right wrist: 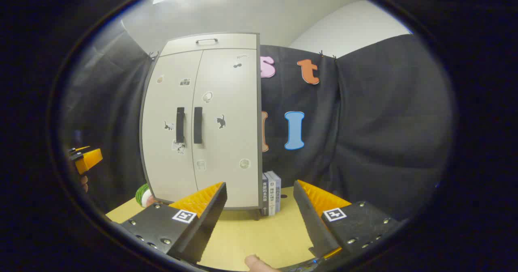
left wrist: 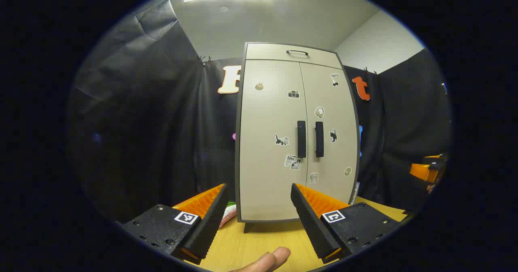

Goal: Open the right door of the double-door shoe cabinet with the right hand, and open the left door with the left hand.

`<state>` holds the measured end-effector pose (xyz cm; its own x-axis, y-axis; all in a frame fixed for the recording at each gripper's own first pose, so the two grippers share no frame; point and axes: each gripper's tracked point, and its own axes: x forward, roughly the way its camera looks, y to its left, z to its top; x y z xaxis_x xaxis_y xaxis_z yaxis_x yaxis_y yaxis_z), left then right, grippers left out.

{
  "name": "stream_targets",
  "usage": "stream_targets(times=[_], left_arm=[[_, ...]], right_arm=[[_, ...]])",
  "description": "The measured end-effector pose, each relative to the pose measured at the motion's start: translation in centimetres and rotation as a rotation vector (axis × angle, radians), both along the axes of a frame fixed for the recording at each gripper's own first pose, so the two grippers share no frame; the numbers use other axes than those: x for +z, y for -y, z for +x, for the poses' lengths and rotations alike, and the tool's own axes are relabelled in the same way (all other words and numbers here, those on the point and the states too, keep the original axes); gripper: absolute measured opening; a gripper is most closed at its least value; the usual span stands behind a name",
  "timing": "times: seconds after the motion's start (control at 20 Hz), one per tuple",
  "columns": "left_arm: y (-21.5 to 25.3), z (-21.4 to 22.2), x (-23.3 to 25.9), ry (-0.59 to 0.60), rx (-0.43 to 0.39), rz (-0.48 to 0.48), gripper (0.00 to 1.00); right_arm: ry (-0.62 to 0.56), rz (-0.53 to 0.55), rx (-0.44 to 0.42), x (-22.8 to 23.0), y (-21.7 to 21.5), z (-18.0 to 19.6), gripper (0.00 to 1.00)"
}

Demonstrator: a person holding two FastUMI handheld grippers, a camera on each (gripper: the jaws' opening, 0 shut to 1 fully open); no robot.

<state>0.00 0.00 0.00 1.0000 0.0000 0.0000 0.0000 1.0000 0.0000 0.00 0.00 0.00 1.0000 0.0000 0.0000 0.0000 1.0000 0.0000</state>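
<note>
While both doors sit closed, your tall beige double-door shoe cabinet (left wrist: 297,134) stands at twelve o'clock on the pale wooden table (left wrist: 259,239). Its two black bar handles (left wrist: 301,139) meet mid-front. Your left gripper (left wrist: 257,207) and right gripper (right wrist: 259,205) gape wide, holding nothing.

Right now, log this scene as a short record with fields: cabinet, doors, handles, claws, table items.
cabinet: shoe cabinet upright on wooden table, stickers on front
doors: left door and right door both closed
handles: left handle and right handle side by side at the centre seam, untouched
claws: left claw open, short of cabinet; right claw open, short of cabinet
table items: books beside cabinet's right side
</note>
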Motion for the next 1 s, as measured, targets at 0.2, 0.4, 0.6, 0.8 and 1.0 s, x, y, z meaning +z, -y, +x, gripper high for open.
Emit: stream_targets(times=[0.2,0.4,0.6,0.8,1.0], left_arm=[[0.8,-0.2,0.2,-0.012,-0.005,-0.004,0.95],[1.0,-0.4,0.3,-0.013,-0.003,-0.003,0.96],[1.2,-0.6,0.3,-0.014,-0.005,-0.006,0.95],[1.4,-0.7,0.1,-0.023,-0.01,-0.011,0.96],[2.1,-0.6,-0.7,-0.047,-0.044,-0.048,0.96]], right_arm=[[0.014,0.001,0.005,0.9,-0.1,-0.5,0.98],[0.018,-0.001,0.007,1.1,-0.2,-0.8,0.97],[0.014,-0.019,-0.004,1.1,0.1,-0.6,0.97],[-0.004,-0.008,0.021,0.6,-0.6,-0.3,0.97],[0.0,0.0,0.042,0.5,-1.1,-0.4,0.98]])
